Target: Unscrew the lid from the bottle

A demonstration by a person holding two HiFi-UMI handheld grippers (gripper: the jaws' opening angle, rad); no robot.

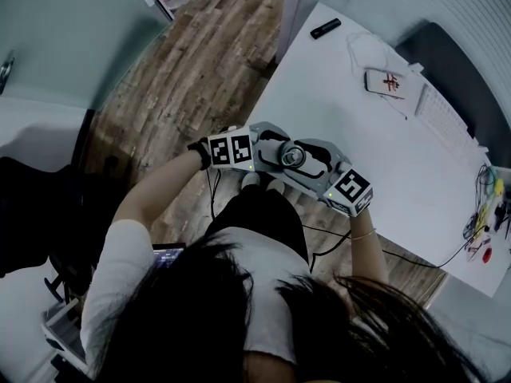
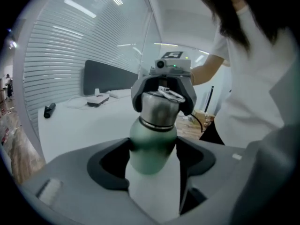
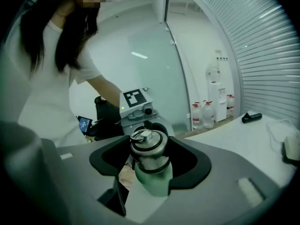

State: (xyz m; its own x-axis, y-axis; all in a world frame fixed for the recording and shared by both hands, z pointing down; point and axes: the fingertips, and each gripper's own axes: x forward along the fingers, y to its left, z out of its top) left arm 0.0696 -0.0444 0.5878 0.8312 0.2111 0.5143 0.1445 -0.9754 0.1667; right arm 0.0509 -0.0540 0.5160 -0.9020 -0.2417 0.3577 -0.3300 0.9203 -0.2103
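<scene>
A green bottle (image 2: 152, 146) with a steel lid (image 2: 159, 108) is held upright in the air between both grippers, over the person's lap. My left gripper (image 2: 153, 149) is shut on the green body. My right gripper (image 3: 149, 157) faces it, its dark pads pressed on either side of the steel lid (image 3: 148, 149), which has a ring on top. The green body (image 3: 152, 182) hangs below those pads. From the head view the lid (image 1: 292, 156) shows between the left gripper (image 1: 271, 156) and the right gripper (image 1: 310, 162).
A white table (image 1: 359, 134) lies just beyond the grippers, with a black marker (image 1: 325, 28), a small box with red print (image 1: 389, 81), a keyboard (image 1: 443, 122) and cables (image 1: 483, 214). Wooden floor lies at the left. Water jugs (image 3: 206, 114) stand by a glass wall.
</scene>
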